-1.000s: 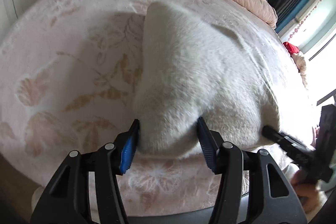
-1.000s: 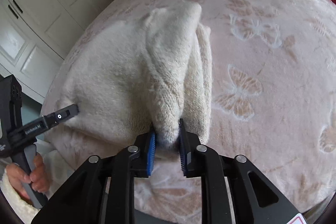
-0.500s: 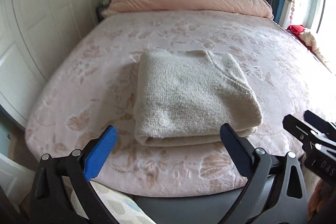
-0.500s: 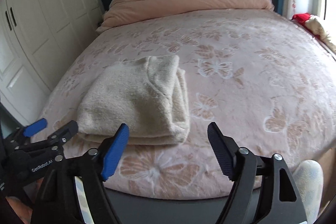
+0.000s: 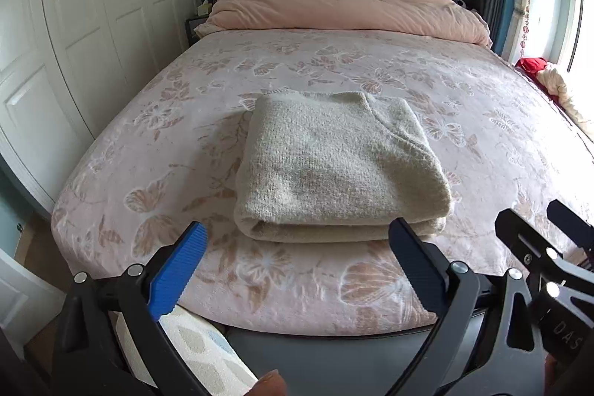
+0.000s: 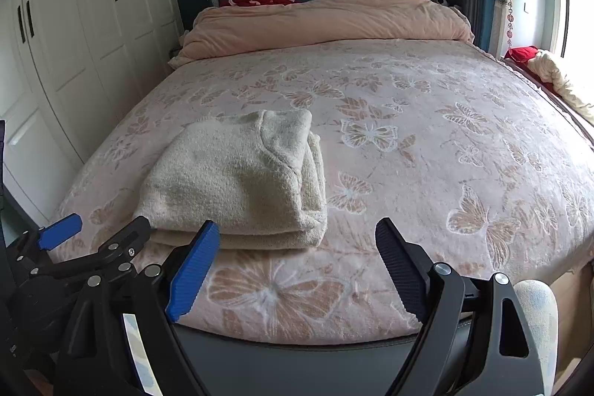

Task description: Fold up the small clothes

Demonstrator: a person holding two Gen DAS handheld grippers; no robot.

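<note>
Left wrist: folded sweater (image 5: 341, 169) beyond spread left claw (image 5: 299, 270)

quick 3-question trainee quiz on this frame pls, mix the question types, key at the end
1. True or false: the left gripper is shut on the cream sweater.
2. Multiple choice: the sweater lies on the A) wardrobe shelf B) butterfly-print bedspread C) rolled pink duvet.
3. Fill in: the right gripper is ____ and holds nothing.

Key: 1 false, its fingers stand wide apart, short of the sweater. 2 B. 3 open.
</note>
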